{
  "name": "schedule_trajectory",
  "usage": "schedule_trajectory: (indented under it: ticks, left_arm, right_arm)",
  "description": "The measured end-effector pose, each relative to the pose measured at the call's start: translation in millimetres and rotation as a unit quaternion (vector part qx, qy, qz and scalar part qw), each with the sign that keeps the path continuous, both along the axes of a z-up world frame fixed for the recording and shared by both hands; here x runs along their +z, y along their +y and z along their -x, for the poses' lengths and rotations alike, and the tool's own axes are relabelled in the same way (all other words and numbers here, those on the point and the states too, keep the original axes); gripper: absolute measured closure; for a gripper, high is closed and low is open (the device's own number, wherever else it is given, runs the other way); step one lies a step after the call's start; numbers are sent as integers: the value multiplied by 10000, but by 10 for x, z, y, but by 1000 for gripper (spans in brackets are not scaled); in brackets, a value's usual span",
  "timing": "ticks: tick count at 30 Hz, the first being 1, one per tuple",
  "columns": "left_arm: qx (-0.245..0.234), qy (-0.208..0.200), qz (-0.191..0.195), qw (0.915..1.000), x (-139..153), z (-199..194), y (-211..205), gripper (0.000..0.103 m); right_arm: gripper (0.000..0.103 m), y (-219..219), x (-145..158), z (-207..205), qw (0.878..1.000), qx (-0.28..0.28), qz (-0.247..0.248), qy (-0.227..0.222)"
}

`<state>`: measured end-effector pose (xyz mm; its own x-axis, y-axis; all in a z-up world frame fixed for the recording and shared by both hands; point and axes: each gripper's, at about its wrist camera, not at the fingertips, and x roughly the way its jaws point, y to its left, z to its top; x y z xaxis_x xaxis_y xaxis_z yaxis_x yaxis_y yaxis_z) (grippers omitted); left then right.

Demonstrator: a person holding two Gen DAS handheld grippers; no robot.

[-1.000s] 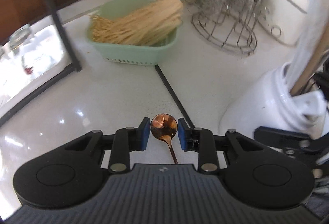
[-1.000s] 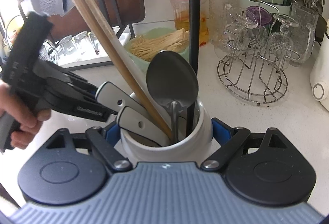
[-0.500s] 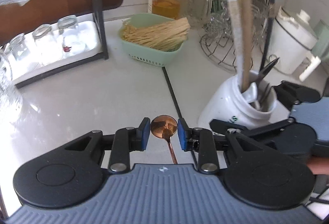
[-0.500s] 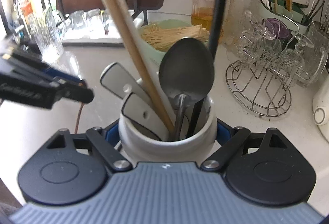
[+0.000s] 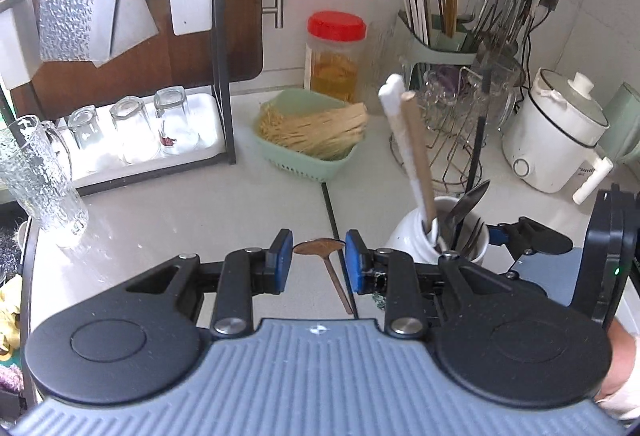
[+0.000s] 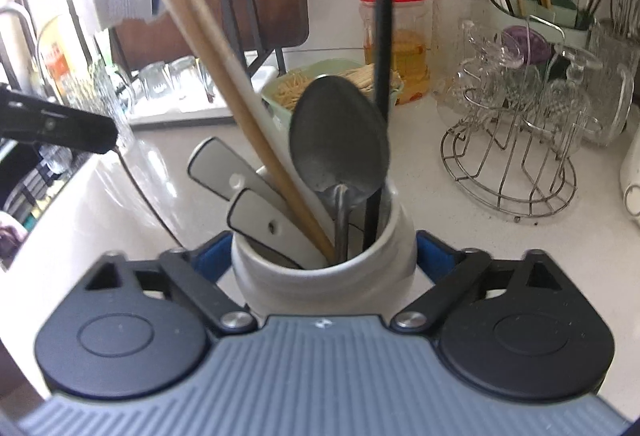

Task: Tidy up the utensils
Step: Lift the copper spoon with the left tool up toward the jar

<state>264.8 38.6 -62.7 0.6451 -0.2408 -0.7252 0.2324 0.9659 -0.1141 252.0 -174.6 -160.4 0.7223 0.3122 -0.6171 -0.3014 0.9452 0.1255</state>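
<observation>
Left wrist view. Left gripper: pads pinching a small copper spoon by the bowl, handle hanging toward the camera, clear of the white counter. White utensil crock: low and to the right, holding a wooden handle, a white handle and steel spoons. Right gripper: beside the crock. Background: green basket of thin sticks, red-lidded jar.

Right wrist view. Right gripper: jaws have just been opening, now spread wide with the white utensil crock between them; whether the pads press its wall cannot be told. Left gripper: at left, level with the crock's contents, the copper spoon's thin handle dangling beneath it.

Step in hand, by judgement: carrying the spoon to the crock. Next move calls for bringing it over the open mouth, threading between the crowded handles, and releasing handle-first.
</observation>
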Motion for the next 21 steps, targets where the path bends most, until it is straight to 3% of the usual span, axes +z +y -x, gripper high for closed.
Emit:
schedule_trajectory:
  ticks: [10,15,21]
  left_arm:
    - [17,-269,-45,9996,398,180,-140,70]
    - [45,-317,-69,9995,548,215,-206,70]
    - [13,-375,-60,9993,689,249,-255,70]
  right_arm:
    - [1,-33,-53,159,9994,321,-110,-37]
    - [11,-33,-61,155,9994,335,7,-89]
    - [12,-71,-74,139,9988,470,-43,-140]
